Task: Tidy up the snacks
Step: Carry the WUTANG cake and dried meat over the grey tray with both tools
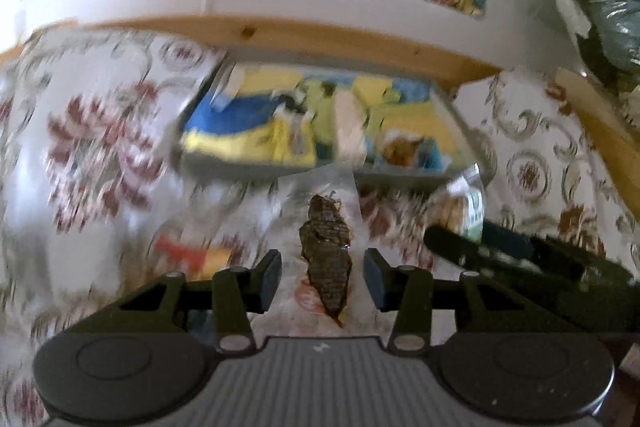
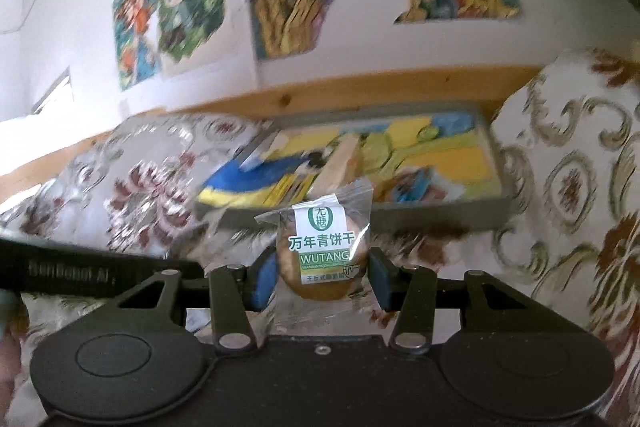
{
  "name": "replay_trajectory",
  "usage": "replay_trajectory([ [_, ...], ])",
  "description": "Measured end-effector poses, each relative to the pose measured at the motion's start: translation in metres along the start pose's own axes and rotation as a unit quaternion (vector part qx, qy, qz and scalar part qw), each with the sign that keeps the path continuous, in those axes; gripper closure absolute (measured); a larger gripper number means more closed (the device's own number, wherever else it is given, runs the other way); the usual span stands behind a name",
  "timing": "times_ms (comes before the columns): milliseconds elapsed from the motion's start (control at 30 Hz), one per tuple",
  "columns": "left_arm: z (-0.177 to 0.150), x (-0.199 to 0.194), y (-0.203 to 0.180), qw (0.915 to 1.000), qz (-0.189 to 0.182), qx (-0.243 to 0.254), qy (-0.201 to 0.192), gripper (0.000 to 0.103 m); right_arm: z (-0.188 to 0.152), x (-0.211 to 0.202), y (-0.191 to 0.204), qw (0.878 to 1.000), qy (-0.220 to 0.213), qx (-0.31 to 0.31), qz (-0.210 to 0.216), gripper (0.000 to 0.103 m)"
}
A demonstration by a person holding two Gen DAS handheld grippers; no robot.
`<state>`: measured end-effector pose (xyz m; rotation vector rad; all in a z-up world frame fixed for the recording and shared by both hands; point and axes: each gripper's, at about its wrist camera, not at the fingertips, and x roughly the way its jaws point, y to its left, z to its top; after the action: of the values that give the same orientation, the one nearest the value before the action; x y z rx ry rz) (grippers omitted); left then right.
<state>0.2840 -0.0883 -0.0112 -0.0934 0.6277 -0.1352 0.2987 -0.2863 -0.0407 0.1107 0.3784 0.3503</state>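
Left gripper (image 1: pixel 322 273) open around dark wrapped snack (image 1: pixel 326 259) — long axis pointing forward, right gripper (image 2: pixel 322 273) clamping upright biscuit packet (image 2: pixel 322 255)

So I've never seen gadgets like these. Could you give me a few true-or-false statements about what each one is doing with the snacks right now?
1. The right gripper is clamped on a wrapped biscuit. True.
2. The biscuit's label is red. False: it is white and green.
3. The left gripper squeezes the dark snack tightly. False: its fingers stand apart, with gaps on both sides of the clear-wrapped snack.
4. A tray holding colourful packets sits ahead on the floral cloth. True.
5. The wall behind is bare. False: colourful pictures hang there.
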Motion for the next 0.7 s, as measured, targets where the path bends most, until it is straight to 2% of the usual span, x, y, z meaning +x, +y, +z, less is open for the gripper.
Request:
replay_trajectory([
  [167,0.036,0.028,-0.015,0.9995,-0.012,-0.001,-0.028,0.054,0.012,0.011,-0.025,0.999,-0.043,0.022,-0.021,0.053],
  [300,0.062,0.054,-0.027,0.9988,-0.027,-0.01,-0.039,0.054,0.029,0.025,-0.044,0.995,-0.075,0.019,-0.057,0.053],
  [467,0.085,0.083,-0.043,0.9978,-0.029,0.001,-0.06,0.054,0.042,0.045,-0.063,0.993,-0.086,0.022,-0.076,0.053],
  [700,0.096,0.125,-0.051,0.9979,-0.031,-0.006,-0.056,0.054,0.041,0.053,-0.064,0.992,-0.086,-0.014,-0.094,0.053],
])
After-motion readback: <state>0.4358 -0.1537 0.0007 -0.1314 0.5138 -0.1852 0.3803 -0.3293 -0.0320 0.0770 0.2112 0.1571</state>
